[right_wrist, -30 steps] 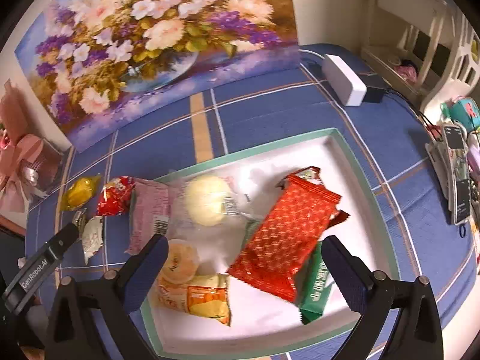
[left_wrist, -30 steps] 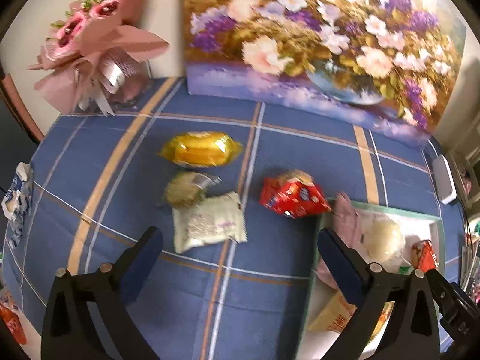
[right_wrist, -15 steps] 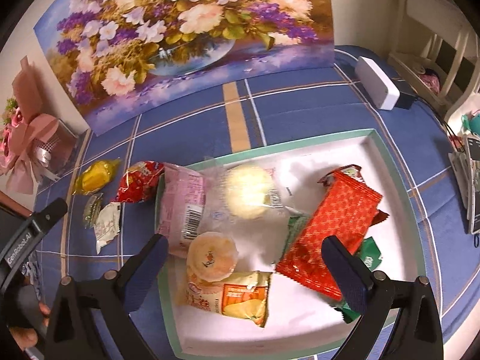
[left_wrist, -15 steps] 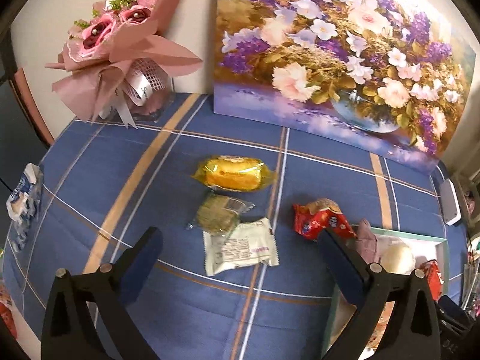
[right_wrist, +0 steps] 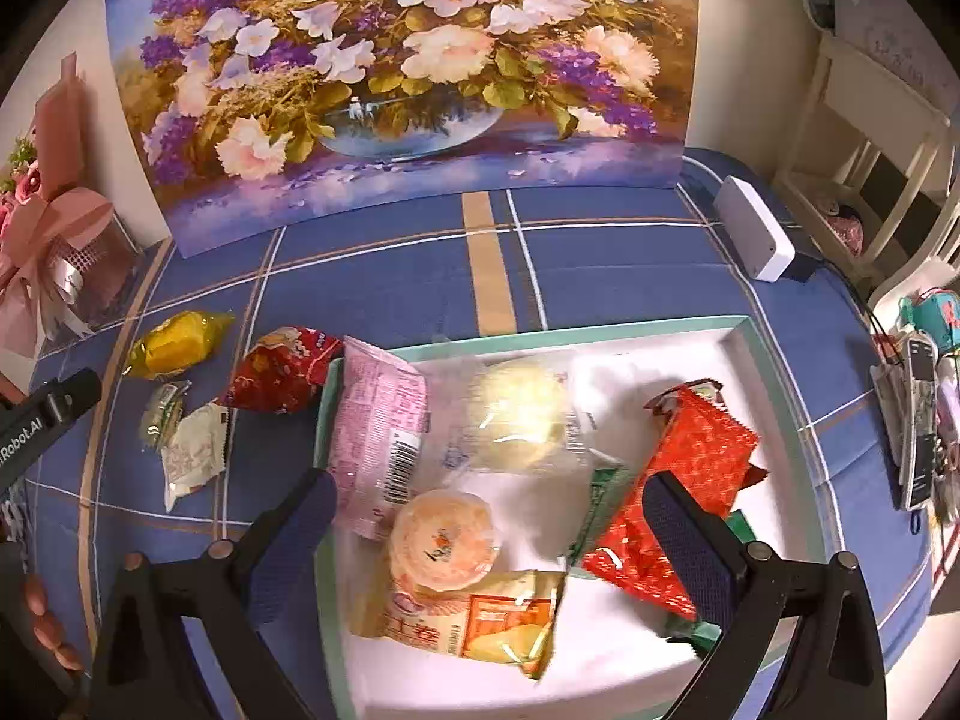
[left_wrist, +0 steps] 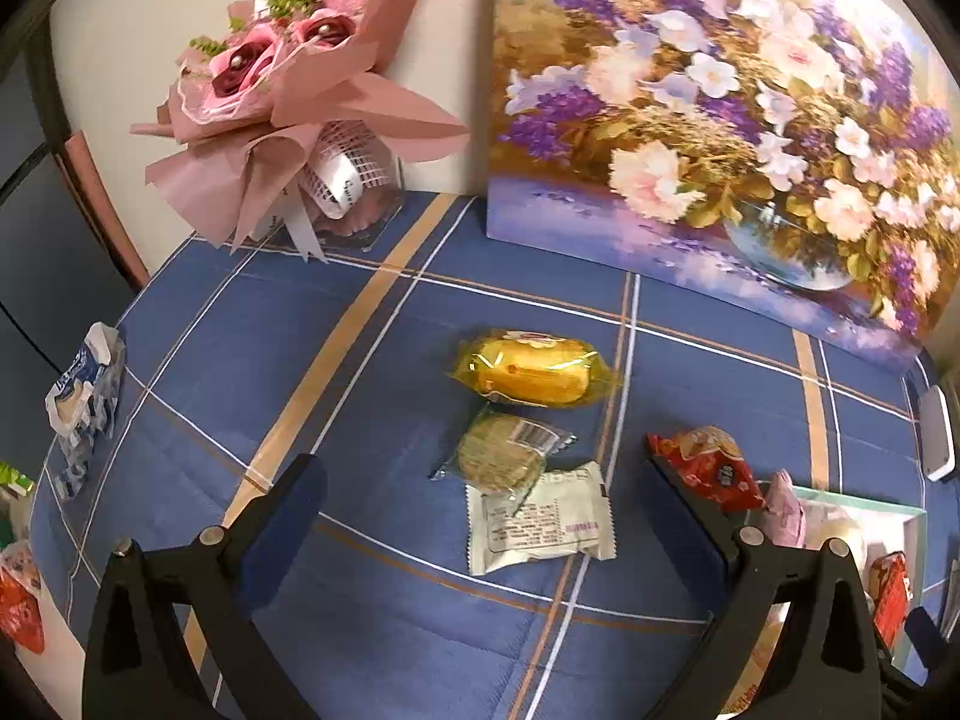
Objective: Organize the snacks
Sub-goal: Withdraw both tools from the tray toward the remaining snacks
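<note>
Left gripper (left_wrist: 480, 516) drew back from snacks | both jaws spread | tray (right_wrist: 774, 396) filled

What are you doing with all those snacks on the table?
A person is sorting snacks with a gripper in each hand. Both the left gripper and the right gripper are open and hold nothing. Several snacks already lie in the white tray, like the big red packet. Four are out on the blue tablecloth: a yellow cake, a round green cookie, a white packet and a small red bag.
</note>
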The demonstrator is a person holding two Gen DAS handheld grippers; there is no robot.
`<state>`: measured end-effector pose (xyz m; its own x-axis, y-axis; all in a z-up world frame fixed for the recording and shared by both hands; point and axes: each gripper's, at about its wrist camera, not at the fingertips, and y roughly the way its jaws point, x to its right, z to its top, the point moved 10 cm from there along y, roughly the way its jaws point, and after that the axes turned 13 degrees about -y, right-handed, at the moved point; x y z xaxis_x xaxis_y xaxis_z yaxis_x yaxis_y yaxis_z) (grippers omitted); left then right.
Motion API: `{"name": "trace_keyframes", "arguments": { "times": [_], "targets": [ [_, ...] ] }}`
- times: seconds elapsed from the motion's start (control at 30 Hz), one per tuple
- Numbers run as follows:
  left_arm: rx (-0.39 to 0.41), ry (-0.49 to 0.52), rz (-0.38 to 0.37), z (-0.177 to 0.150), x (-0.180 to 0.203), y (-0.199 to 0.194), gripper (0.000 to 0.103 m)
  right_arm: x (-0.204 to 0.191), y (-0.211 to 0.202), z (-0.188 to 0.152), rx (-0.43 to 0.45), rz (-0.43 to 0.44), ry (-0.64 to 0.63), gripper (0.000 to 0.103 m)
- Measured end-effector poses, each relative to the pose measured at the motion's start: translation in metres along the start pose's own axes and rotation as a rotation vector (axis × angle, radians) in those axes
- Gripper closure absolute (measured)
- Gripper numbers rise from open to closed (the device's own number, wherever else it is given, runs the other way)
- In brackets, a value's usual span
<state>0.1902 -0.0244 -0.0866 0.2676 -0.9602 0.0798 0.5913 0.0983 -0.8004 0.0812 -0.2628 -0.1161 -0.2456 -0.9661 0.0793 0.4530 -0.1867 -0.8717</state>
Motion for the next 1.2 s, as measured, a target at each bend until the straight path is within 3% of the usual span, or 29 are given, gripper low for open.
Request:
{"name": "trace_keyframes", "arguments": {
  "times": [0.2, 0.43, 0.53, 0.8, 1.2],
  "targets": [
    [-0.042, -0.072, -0.072, 0.011, -0.013, 0.013, 0.001, -0.019, 0.003, 0.014, 0.011, -0.001, -0.033, 0.0],
    [-0.096, -0.107, -0.075, 0.021, -0.032, 0.029, 0.001, -0.05, 0.007, 0.035, -0.002, 0.035, -0.046, 0.0],
    [-0.119, -0.152, -0.082, 0.024, -0.041, 0.035, 0.001, -0.066, 0.01, 0.044, -0.005, 0.106, -0.038, 0.0],
    [-0.212, -0.227, -0.131, 0.016, -0.047, 0.06, 0.001, -0.094, 0.027, 0.062, -0.114, 0.273, -0.02, 0.0],
    [-0.267, -0.177, -0.174, 0.014, -0.02, 0.08, 0.001, -0.104, 0.048, 0.09, -0.199, 0.257, -0.139, 0.004]
  ]
}}
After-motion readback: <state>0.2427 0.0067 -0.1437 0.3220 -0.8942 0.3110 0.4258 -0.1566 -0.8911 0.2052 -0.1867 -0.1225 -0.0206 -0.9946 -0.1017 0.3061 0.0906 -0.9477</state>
